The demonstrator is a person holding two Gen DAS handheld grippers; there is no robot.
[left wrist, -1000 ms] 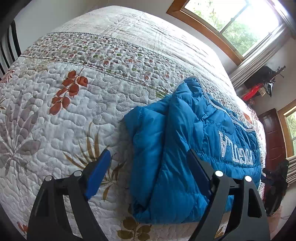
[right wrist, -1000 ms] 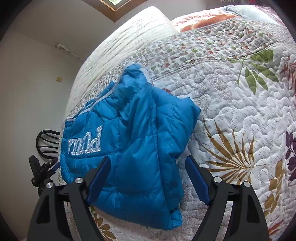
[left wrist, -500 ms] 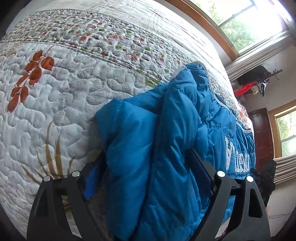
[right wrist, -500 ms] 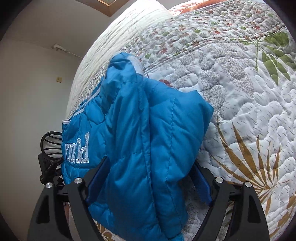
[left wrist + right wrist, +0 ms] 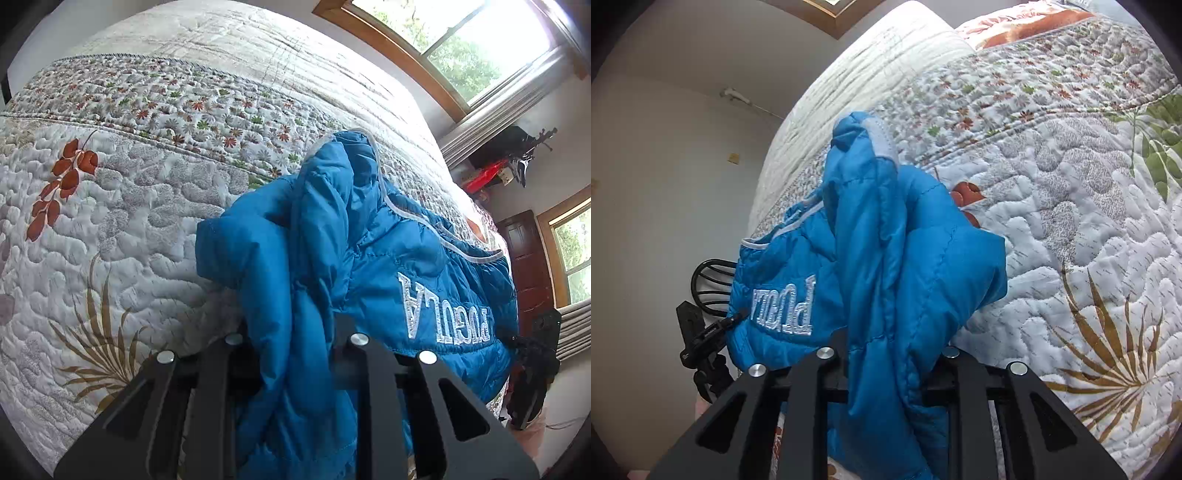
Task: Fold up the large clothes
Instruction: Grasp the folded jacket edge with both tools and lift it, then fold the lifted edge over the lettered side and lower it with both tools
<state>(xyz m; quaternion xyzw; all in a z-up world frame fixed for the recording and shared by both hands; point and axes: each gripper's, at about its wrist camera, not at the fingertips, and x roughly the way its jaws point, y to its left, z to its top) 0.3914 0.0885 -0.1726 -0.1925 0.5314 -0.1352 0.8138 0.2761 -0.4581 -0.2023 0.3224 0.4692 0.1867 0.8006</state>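
A blue puffer jacket (image 5: 399,258) with white lettering lies folded on the quilted bed (image 5: 147,221), near its front edge. In the left wrist view, my left gripper (image 5: 295,332) is closing its jaws on a bunched fold at one end of the jacket, and the fabric is squeezed between them. The right wrist view shows the jacket (image 5: 923,266) from its other end. My right gripper (image 5: 890,350) is closing the same way on the fold there. The pads of both grippers are hidden by the fabric.
The floral quilt (image 5: 1071,229) stretches far beyond the jacket on both sides. A window (image 5: 461,48) and a dark door (image 5: 524,266) lie past the bed. A black chair (image 5: 709,280) stands by the wall at the bed's edge.
Both grippers moved in over the jacket's ends and their jaws went from wide apart to pinched on the fabric. The jacket's ends now bunch up between them.
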